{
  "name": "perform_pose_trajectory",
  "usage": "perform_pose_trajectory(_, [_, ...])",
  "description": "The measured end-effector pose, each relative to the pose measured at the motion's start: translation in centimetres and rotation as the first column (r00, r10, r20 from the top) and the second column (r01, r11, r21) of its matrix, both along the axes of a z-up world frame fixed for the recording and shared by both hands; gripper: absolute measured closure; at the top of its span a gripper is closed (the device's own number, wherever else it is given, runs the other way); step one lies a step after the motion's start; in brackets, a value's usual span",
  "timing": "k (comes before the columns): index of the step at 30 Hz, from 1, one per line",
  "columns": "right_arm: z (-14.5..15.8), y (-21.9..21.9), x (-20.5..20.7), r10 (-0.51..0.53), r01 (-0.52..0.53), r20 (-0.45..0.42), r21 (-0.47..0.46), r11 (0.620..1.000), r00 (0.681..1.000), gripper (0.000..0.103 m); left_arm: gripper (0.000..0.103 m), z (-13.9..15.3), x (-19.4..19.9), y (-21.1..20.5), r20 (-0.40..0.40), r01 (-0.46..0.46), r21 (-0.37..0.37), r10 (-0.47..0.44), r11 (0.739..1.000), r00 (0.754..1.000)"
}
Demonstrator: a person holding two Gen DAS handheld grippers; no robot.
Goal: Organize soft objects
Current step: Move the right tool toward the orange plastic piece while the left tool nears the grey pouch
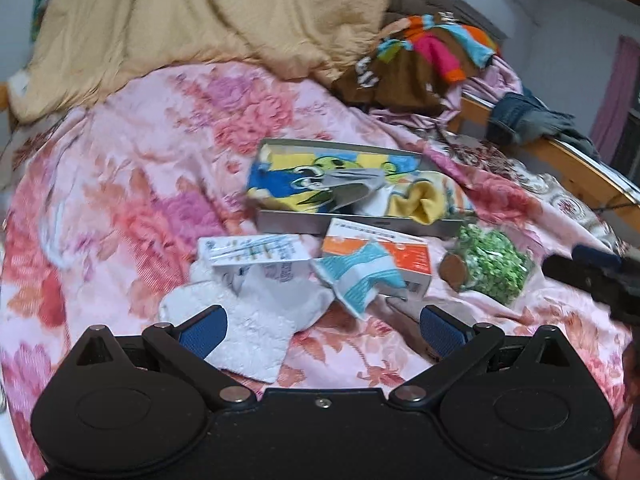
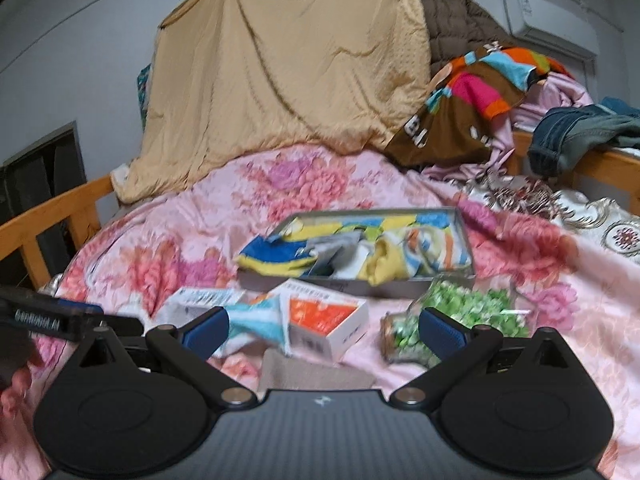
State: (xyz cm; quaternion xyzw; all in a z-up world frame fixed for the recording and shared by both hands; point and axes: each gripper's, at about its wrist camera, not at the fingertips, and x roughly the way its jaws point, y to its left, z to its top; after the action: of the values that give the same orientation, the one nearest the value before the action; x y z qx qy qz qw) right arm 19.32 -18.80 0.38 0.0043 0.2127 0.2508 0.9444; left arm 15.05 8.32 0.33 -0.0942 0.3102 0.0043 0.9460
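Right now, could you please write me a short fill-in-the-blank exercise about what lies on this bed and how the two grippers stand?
1. The colourful socks lie in a shallow grey ____.
2. The left gripper and the right gripper both have their jaws ____.
3. The striped teal-and-white sock lies partly over the box with the ____ top.
4. The bag beside that box holds ____ sweets.

Missing words: tray; open; orange; green

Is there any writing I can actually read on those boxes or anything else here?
None reads clearly.
Orange-and-white box: printed lines, blurred.
White box: print too blurred.
Brown garment: large white letters, partly folded away.
Left gripper's black body: white lettering, too blurred.
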Motion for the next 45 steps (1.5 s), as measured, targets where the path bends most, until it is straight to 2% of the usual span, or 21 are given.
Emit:
perform_pose_trajectory(5, [-1.0, 1.3, -0.2, 0.046, -0.048, -0.033, -0.046, 0.998, 0.998, 0.000, 0.001, -0.4, 0.1, 0.6, -0.014, -0.048, -0.014, 0.048, 0.999, 0.999])
perform_pose_trajectory(8, [-1.6, 2.1, 0.0, 0.061, -0.066, -0.068, -0.077, 0.995, 0.996, 0.000, 0.001, -0.5, 0.6, 0.2, -0.013, -0.043, -0.002, 0.043, 0.999, 0.999])
perform_pose_trajectory(13, [-2.8, 2.5, 0.5, 0.069, -0.085, -0.143, -0.112, 0.990, 0.987, 0.000, 0.001, -1.0, 1.1, -0.9, -0.020, 0.005, 0.053, -0.004, 0.999, 1.000])
perform_pose_trajectory(21, [-3.9, 2.5, 1.6, 0.063, -0.095, -0.249, -0.118, 0.988, 0.966, 0.000, 0.001, -1.9, 1.7, -2.5, -0.044, 0.089, 0.085, -0.085, 0.992, 0.995])
perform_pose_trajectory(25, [-4.4, 2.8, 1.8, 0.067, -0.110, -0.275, -0.147, 0.983, 0.959, 0.000, 0.001, -2.1, 1.8, -3.4, -0.045, 0.129, 0.105, -0.125, 0.986, 0.991])
perform_pose_trajectory(28, [-3.9, 2.4, 2.0, 0.085, -0.136, -0.261, -0.184, 0.973, 0.961, 0.000, 0.001, -2.3, 1.9, -3.9, -0.051, 0.154, 0.117, -0.149, 0.981, 0.988])
perform_pose_trajectory(31, [-3.0, 1.7, 2.3, 0.149, -0.211, -0.252, -0.239, 0.948, 0.956, 0.000, 0.001, -2.5, 2.0, -4.1, -0.056, 0.166, 0.119, -0.160, 0.979, 0.986])
perform_pose_trajectory(35, [-2.8, 0.4, 1.6, 0.262, -0.348, -0.264, -0.369, 0.862, 0.928, 0.000, 0.001, -2.6, 2.0, -4.1, -0.055, 0.179, 0.098, -0.175, 0.979, 0.983])
perform_pose_trajectory(39, [-3.5, -0.9, 1.0, 0.324, -0.447, -0.335, -0.418, 0.791, 0.885, 0.000, 0.001, -2.8, 2.1, -4.5, -0.057, 0.210, 0.066, -0.207, 0.975, 0.977])
perform_pose_trajectory(41, [-3.9, -1.3, 1.1, 0.319, -0.462, -0.366, -0.423, 0.780, 0.874, 0.000, 0.001, -2.9, 2.1, -4.8, -0.057, 0.233, 0.047, -0.230, 0.971, 0.972])
perform_pose_trajectory(45, [-4.0, -1.6, 1.3, 0.292, -0.446, -0.375, -0.444, 0.777, 0.880, 0.000, 0.001, -3.5, 2.3, -5.7, -0.053, 0.284, -0.001, -0.284, 0.959, 0.957])
